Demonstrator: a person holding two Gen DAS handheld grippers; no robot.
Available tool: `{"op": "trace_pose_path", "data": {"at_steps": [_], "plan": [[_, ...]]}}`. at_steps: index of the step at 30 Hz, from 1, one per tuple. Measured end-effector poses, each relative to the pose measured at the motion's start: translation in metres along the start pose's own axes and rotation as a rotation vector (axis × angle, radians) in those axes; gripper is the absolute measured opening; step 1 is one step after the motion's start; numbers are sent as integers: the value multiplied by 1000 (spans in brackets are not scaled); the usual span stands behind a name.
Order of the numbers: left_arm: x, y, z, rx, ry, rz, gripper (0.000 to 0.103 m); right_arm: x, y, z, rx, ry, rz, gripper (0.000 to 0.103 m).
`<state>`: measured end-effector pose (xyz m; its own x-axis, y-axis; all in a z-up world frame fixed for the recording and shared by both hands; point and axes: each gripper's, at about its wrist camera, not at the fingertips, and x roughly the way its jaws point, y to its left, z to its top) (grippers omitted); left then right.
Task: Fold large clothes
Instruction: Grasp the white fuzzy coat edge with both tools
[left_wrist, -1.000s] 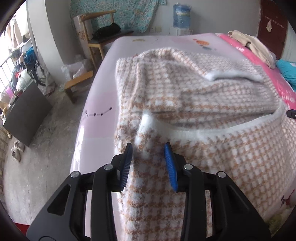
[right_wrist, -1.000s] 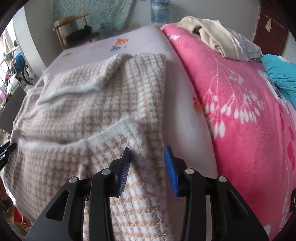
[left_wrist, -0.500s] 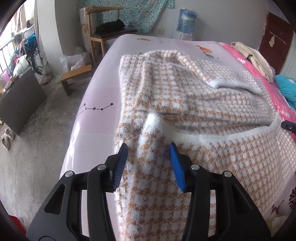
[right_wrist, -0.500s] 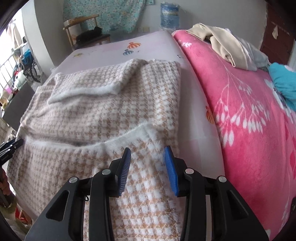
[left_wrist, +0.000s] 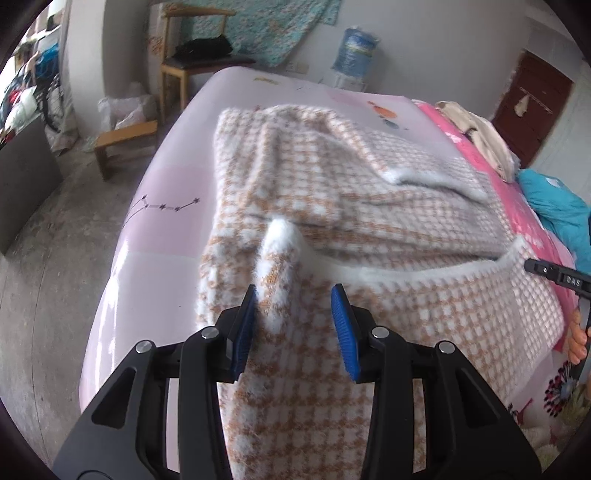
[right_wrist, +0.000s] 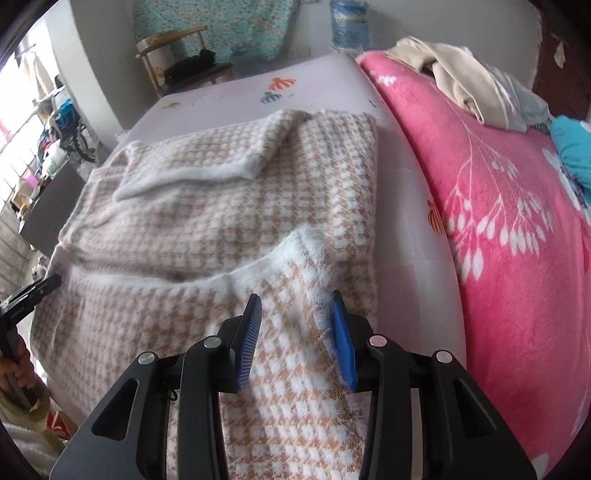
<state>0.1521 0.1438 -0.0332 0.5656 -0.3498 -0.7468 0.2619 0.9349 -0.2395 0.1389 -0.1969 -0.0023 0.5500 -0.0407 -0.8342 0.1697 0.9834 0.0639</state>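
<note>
A large fuzzy tan-and-white houndstooth garment (left_wrist: 332, 192) lies on the pink bed; it also shows in the right wrist view (right_wrist: 221, 206). Its near part is folded over, with a white fuzzy hem (left_wrist: 406, 271) running across. My left gripper (left_wrist: 293, 314) is open, and the hem's raised left corner (left_wrist: 280, 236) lies between its jaws. My right gripper (right_wrist: 295, 317) is open over the hem's right corner (right_wrist: 310, 240), with fabric between the jaws. A white-edged sleeve (right_wrist: 207, 162) lies folded on the far part.
A pink floral blanket (right_wrist: 498, 221) covers the bed's right side, with beige clothes (right_wrist: 454, 74) and a teal garment (right_wrist: 572, 147) on it. A wooden chair (left_wrist: 195, 62), a low stool (left_wrist: 122, 136) and a water jug (left_wrist: 354, 48) stand beyond the bed.
Both grippers have pulled back toward the near edge of the bed and risen a little. The hem corners now stand farther ahead between the jaws. Both stay open.
</note>
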Motion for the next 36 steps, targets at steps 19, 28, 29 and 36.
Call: {"op": "trace_pose_path", "data": {"at_steps": [19,28,29,36], "plan": [[4,-4,0,26,10,81,10,5,-3,-1,16,-39,-56,8],[-32,-18,34,81,-189,141,8,-24,-2,24,40,-178,-54,8],[-22,-19,34,89,-179,155,8,-18,-4,25,47,-170,-54,8],[23,-8,21,50,-99,164,10,27,-15,13,101,-72,-38,9]]}}
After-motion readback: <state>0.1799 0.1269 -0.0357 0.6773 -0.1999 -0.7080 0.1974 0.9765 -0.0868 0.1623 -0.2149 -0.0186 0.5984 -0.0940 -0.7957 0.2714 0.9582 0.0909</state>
